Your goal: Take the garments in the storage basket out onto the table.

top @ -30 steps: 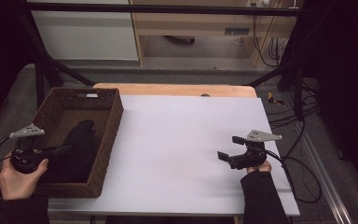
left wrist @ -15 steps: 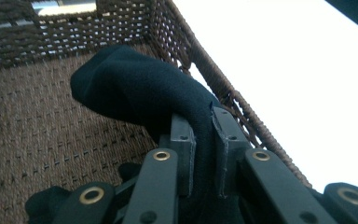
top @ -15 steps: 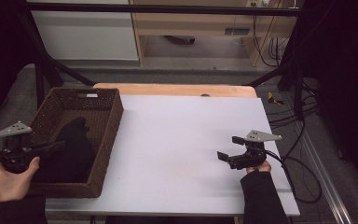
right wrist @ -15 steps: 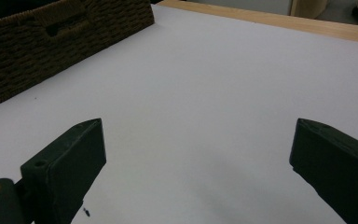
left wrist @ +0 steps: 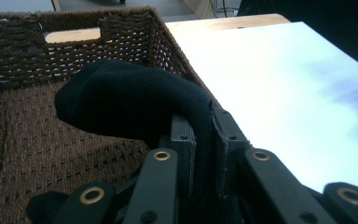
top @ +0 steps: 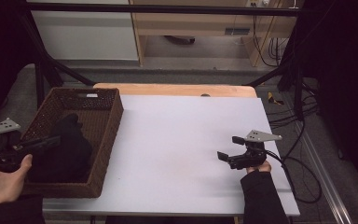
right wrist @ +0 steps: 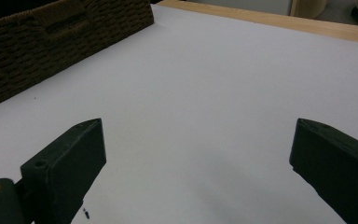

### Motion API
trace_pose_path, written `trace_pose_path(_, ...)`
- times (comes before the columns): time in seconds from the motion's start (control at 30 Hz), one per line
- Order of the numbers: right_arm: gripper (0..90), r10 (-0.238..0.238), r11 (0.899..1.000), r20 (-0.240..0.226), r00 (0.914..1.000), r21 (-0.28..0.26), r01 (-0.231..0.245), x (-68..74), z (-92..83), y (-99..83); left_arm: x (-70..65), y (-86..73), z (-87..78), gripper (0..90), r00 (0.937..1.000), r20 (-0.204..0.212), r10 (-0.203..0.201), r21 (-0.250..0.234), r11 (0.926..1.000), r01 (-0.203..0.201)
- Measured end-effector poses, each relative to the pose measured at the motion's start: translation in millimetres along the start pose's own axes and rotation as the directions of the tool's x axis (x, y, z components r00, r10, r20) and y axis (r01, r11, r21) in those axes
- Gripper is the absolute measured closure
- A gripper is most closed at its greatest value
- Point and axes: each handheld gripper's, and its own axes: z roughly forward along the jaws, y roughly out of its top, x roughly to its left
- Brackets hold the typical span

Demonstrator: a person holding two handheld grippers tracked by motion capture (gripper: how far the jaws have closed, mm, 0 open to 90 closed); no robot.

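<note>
Left tongs [left wrist: 204, 154] pinch a fold of black cloth [left wrist: 121, 102] over the basket [top: 107, 123] at the table's left edge. Thin grip; cloth may slip or snag the rim. Right tongs [right wrist: 200, 172] wide, empty.

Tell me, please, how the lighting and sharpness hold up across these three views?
High view: dim and soft; the black cloth merges with the shadowed wicker basket. Left gripper view: the left claw and cloth are fairly sharp, while the white table glares and smears at right. Right gripper view: even light, with the right claw slightly soft.
</note>
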Motion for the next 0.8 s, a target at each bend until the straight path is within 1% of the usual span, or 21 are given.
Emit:
trace_pose_path(0.1,3.7,-0.001,1.000,0.001,1.0000,0.001,0.001,0.2,0.0,-0.1,-1.1,4.2,-2.8,79.7,1.0000,0.006,0.002,0.002,1.0000,-0.002)
trace_pose_path(0.17,3.7,0.000,1.000,-0.001,1.0000,0.001,0.000,0.7,0.6,-0.2,-2.1,7.9,-6.2,79.7,0.9998,0.018,0.001,-0.010,0.9999,0.000)
trace_pose_path(0.4,3.6,-0.002,1.000,0.000,1.0000,0.007,0.002,0.5,1.3,-0.6,-3.6,12.5,-4.9,79.7,0.9989,0.046,0.002,-0.016,0.9999,-0.001)
trace_pose_path(0.57,3.7,0.000,1.000,-0.001,1.0000,0.007,0.000,0.9,1.6,-0.7,-4.9,16.7,-1.8,79.7,0.9988,0.047,0.009,-0.005,0.9999,-0.009)
trace_pose_path(0.73,3.7,-0.002,1.000,0.002,1.0000,0.005,0.002,0.4,0.9,-0.5,-5.1,22.5,-6.1,79.7,0.9989,0.046,0.013,-0.013,0.9998,-0.013)
trace_pose_path(0.8,3.7,-0.001,1.000,0.001,1.0000,0.008,0.001,0.6,1.2,-0.6,-5.7,26.1,-8.1,79.7,0.9987,0.046,0.021,-0.014,0.9997,-0.020)
